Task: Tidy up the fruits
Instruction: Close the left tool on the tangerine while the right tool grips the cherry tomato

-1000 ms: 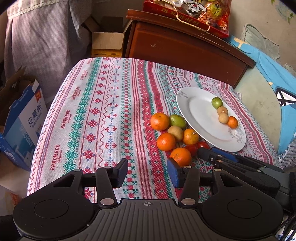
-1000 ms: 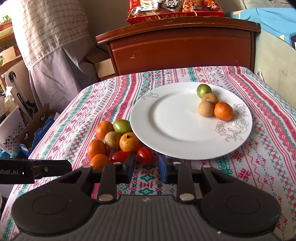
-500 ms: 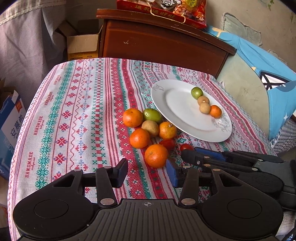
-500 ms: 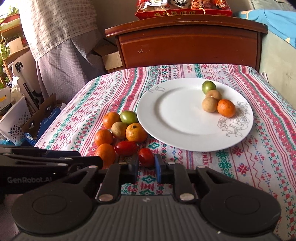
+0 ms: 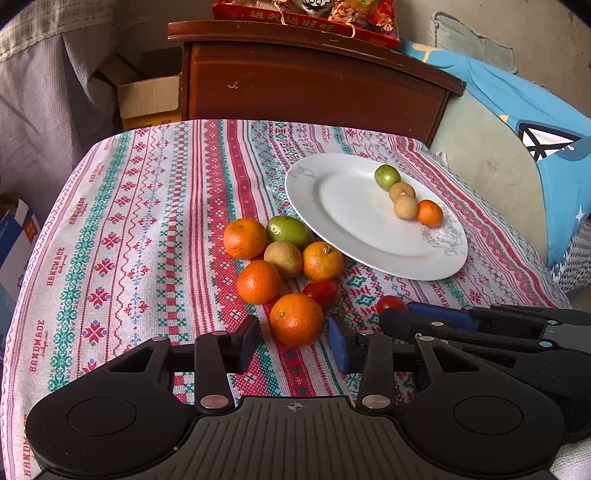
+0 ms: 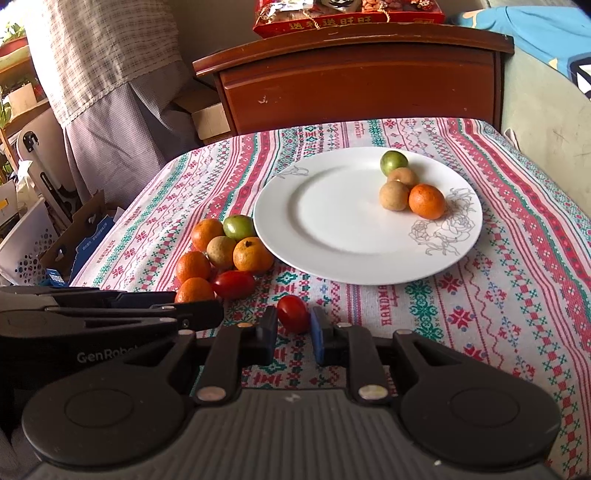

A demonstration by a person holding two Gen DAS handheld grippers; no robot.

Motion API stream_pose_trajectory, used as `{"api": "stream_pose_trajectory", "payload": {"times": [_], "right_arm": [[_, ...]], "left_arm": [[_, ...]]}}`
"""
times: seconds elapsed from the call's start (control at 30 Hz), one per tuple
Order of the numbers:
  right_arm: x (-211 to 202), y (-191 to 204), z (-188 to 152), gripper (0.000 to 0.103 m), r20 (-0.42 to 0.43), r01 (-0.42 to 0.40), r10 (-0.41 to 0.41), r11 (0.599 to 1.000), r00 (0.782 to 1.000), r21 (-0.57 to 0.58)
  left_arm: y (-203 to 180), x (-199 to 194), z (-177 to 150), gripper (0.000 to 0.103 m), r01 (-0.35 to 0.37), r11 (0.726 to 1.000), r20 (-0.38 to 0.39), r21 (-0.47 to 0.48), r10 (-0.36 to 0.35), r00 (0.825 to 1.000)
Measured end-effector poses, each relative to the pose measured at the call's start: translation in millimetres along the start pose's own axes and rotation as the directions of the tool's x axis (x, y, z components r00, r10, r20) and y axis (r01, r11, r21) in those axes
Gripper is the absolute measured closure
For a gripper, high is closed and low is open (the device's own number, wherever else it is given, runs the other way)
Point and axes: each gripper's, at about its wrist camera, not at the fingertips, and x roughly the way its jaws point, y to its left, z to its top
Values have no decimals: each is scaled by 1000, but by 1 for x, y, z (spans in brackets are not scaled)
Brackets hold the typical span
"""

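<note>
- vs 1 s ago: left gripper [image 5: 293, 338] has closed in on the nearest orange [image 5: 296, 319]; that orange now sits between its fingertips instead of ahead of the right one.
- vs 1 s ago: right gripper [image 6: 293, 328] fingers are narrower, now bracketing the small red tomato [image 6: 293, 314] that was ahead of the tips before.
- Left fingers: spread wide, gap on both sides of the orange, no contact visible. Orange rests on the striped tablecloth [image 5: 147, 221].
- Right fingers: partly closed, tomato between the tips, close on both sides. Cannot tell if the pads actually touch it; tomato looks to be sitting on the cloth.
- In the left view the right gripper comes in from the right side, tips at the same tomato [image 5: 390, 304].
- Loose pile left of the white plate [image 6: 332, 266]: 4 oranges counting the near one, 1 green fruit [image 5: 288, 230], 1 tan fruit [image 5: 282, 258], 1 larger red tomato [image 6: 232, 283]. The orange with the stem [image 5: 322, 260] is touching or just under the plate rim.
- On the plate, far-right side: 1 green fruit [image 6: 393, 162], 2 tan fruits, 1 small orange [image 6: 426, 201], clustered and touching.
- Behind the table: wooden cabinet [image 6: 354, 77] with a red snack package [image 6: 347, 14] on top.
</note>
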Motion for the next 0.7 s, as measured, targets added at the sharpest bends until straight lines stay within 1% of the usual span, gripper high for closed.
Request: {"api": "stream_pose_trajectory", "payload": {"times": [0.07,0.23,0.47,0.7], "right_arm": [[0,-1,0,83,1,2,-2,1000,1000,-1],[2,-1,0,83,6,6,-6,1000,1000,2],[1,0,0,85,6,8,-8,1000,1000,0],[-8,6,3,85,14,-4,4,1000,1000,-2]], "left_arm": [[-2,1,-1,73,5,1000,0,11,-5,1000],[-5,1,-2,74,2,999,9,37,-2,1000],[-6,-1,-4,75,-8,999,16,42,7,1000],[1,-15,-3,75,-13,1000,23,6,13,1000]]}}
